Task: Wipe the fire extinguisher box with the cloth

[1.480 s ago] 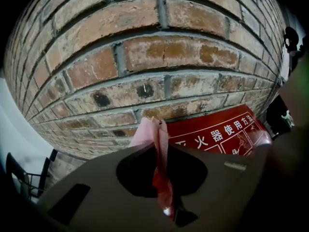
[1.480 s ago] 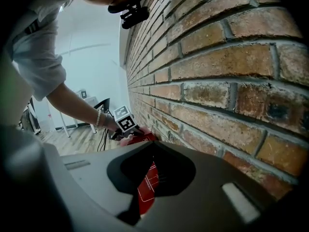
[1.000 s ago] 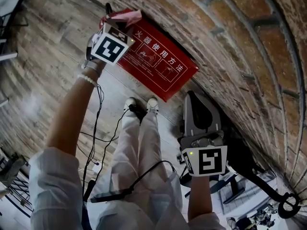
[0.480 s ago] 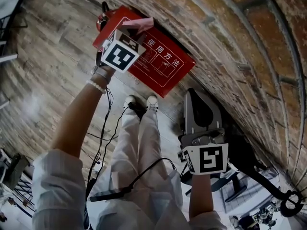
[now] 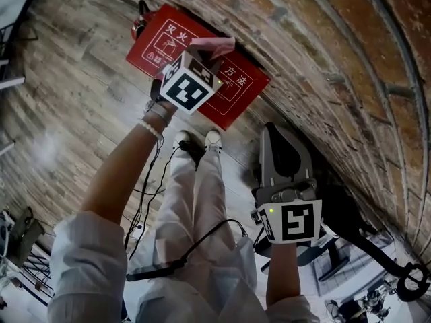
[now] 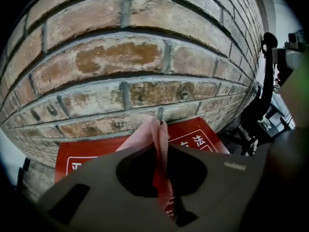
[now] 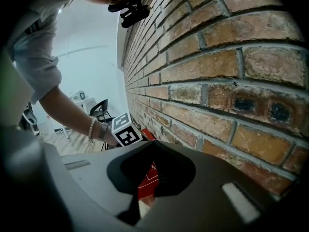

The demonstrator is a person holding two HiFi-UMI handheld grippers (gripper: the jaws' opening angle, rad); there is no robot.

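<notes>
The red fire extinguisher box [image 5: 168, 42] with white print stands on the floor against the brick wall. My left gripper [image 5: 207, 52] is over its right half, shut on a pink cloth [image 5: 215, 45] that lies against the box's top near the wall. In the left gripper view the cloth [image 6: 155, 137] stands pinched between the jaws, with the box [image 6: 82, 154] just beyond. My right gripper [image 5: 271, 134] hangs lower right, away from the box, shut and empty. In the right gripper view its jaws meet at the tip [image 7: 153, 144], and the box [image 7: 147, 181] shows through the gap.
The brick wall [image 5: 316, 52] runs along the top right. Wooden floor [image 5: 60, 99] lies to the left. The person's legs and shoes [image 5: 199, 147] are below the box, with black cables [image 5: 138, 200] beside them. A black stand [image 5: 377, 254] is at the lower right.
My left gripper has slid the cloth to the right along the box, from its left end to its right half. The right gripper has stayed where it was.
</notes>
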